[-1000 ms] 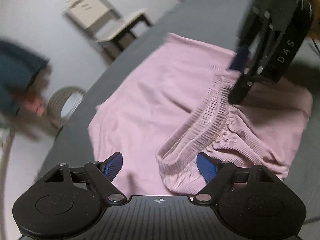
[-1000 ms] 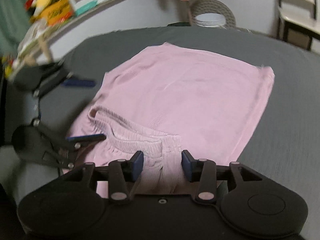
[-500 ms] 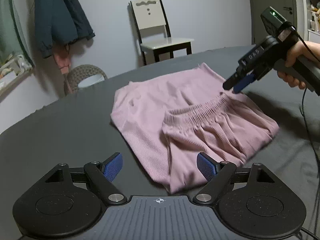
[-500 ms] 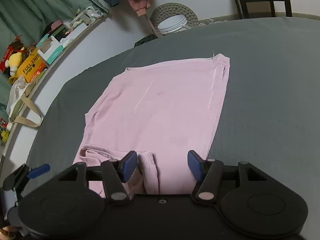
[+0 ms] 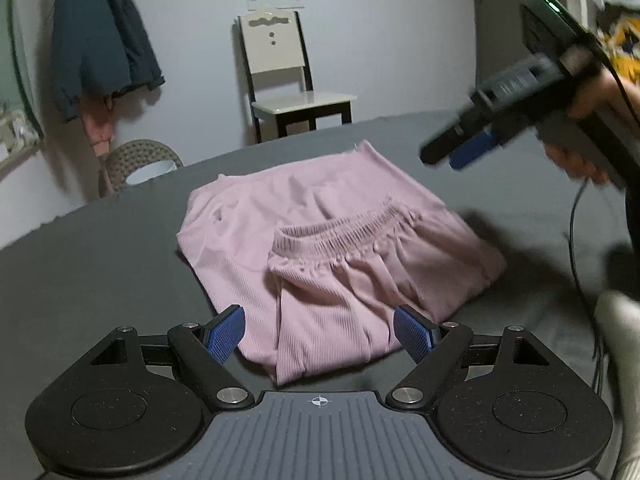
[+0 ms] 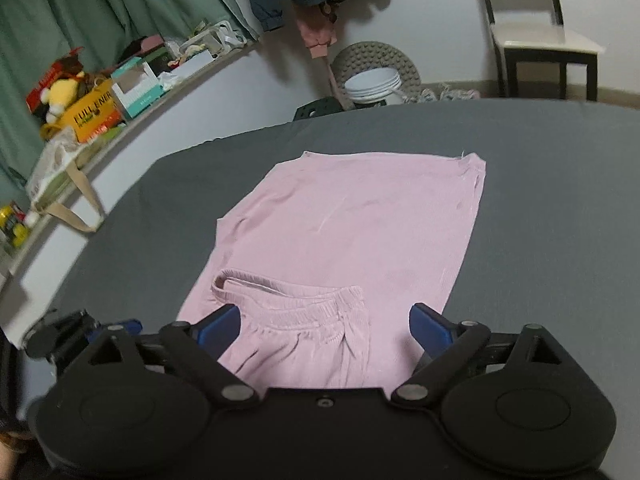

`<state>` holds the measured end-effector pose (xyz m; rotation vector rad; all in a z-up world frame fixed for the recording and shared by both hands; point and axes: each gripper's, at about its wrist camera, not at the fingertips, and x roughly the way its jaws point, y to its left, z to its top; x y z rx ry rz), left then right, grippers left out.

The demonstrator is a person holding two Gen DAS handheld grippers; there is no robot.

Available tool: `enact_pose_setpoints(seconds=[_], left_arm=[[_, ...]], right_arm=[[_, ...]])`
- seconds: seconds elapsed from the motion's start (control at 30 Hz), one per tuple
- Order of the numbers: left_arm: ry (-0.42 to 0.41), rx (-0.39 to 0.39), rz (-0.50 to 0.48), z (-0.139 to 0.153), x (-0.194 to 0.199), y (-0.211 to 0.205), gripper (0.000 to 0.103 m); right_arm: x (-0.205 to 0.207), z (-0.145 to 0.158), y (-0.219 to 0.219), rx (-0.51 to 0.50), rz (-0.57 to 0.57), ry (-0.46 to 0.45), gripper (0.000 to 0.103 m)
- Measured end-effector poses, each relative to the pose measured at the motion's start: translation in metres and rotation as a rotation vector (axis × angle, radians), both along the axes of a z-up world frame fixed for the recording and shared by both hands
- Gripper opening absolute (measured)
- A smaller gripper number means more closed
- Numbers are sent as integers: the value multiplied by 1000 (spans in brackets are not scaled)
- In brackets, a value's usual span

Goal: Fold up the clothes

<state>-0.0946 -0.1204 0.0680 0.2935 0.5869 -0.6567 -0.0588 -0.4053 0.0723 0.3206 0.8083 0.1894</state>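
The pink garment (image 5: pixel 332 248) lay folded on the grey surface (image 5: pixel 100 264), near its close edge, with the elastic waistband (image 5: pixel 344 228) doubled back on top of the lower layer. The left gripper (image 5: pixel 318 330) hung just above the garment's near corner, its blue pads spread wide and gripping nothing. The right gripper (image 6: pixel 326 330) hovered over the waistband end, likewise spread and empty.

Risks from this position:
- The upper flap sat bunched and askew. A further fold made over it would likely lock in the creases.
- The ribbed fabric looked thin and slippery. A pinch on the top layer alone could drag the stack apart.
- The near corner lay close to the surface edge and could slide off if pulled.
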Motion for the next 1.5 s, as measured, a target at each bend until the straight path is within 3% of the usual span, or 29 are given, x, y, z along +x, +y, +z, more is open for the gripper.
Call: enact_pose_setpoints(seconds=[0.1,0.23,0.3,0.37,0.5,0.73,0.9,1.03,1.17,1.5], left_arm=[[41,-54,22,-1,10,4,82],[81,-129,46,0,20,11,82],[104,-153,46,0,22,13,88],[130,-165,51,1,23,14,101],[140,-194,89,4,20,16,101],[195,-324,203,0,14,30,101],[118,-309,199,2,8,25,102],[103,-335,116,4,6,23,102],[153,-351,18,2,8,24,102],[84,-138,15,-5,16,25,102]], right_arm=[[-8,4,12,-41,-29,-34,103],[-18,11,26,-91,-62,-84,103],[-24,16,30,-107,-72,-105,103],[-29,19,31,-114,-97,-110,103],[-35,26,31,-147,-131,-107,103],[-59,45,48,-256,-99,-241,103],[-68,42,59,-252,-156,-344,103],[-62,34,67,-258,-157,-301,103],[-58,24,84,-312,-59,-264,103],[-56,5,111,-401,113,-176,103]])
